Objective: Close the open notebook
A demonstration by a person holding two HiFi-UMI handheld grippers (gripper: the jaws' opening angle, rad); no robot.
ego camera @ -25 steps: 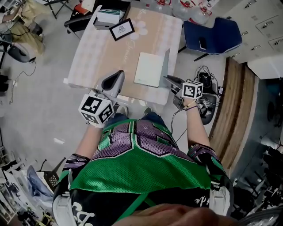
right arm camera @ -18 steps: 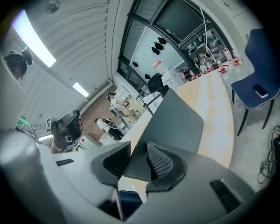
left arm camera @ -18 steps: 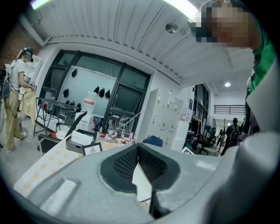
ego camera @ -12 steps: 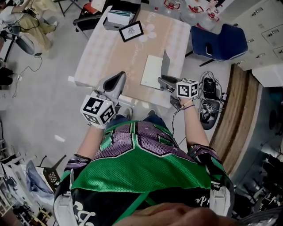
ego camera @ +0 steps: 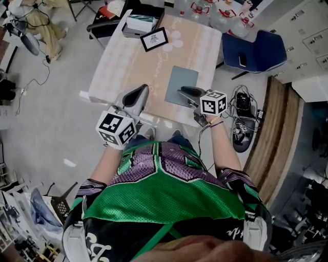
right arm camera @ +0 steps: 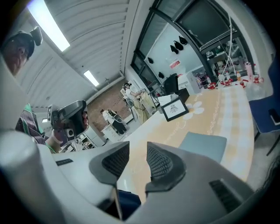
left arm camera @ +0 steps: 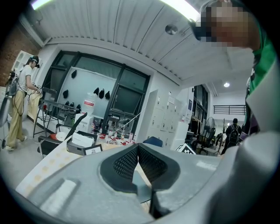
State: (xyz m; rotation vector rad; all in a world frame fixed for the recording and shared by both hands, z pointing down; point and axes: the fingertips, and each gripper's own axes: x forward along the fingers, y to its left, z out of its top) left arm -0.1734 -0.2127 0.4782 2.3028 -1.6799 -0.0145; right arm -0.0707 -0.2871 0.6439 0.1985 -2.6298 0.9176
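Note:
The notebook (ego camera: 180,84) lies closed and flat on the table (ego camera: 130,59), its grey-blue cover up; it also shows as a grey slab in the right gripper view (right arm camera: 203,146). My right gripper (ego camera: 183,92) hovers over the notebook's near edge. Its jaws are opening with nothing between them (right arm camera: 138,154). My left gripper (ego camera: 138,92) hangs at the table's near edge, left of the notebook and apart from it. Its pads meet at the tips (left arm camera: 137,148) and hold nothing.
A framed card (ego camera: 154,39) and a box (ego camera: 139,23) stand at the table's far side, with bottles (ego camera: 205,7) beyond. A blue chair (ego camera: 253,48) is to the right. Cables and gear (ego camera: 241,110) lie on the floor by my right hand.
The notebook's cover stood upright at first; it now lies flat and closed. My right gripper has moved left over the notebook's near edge and let go. The left gripper has barely shifted.

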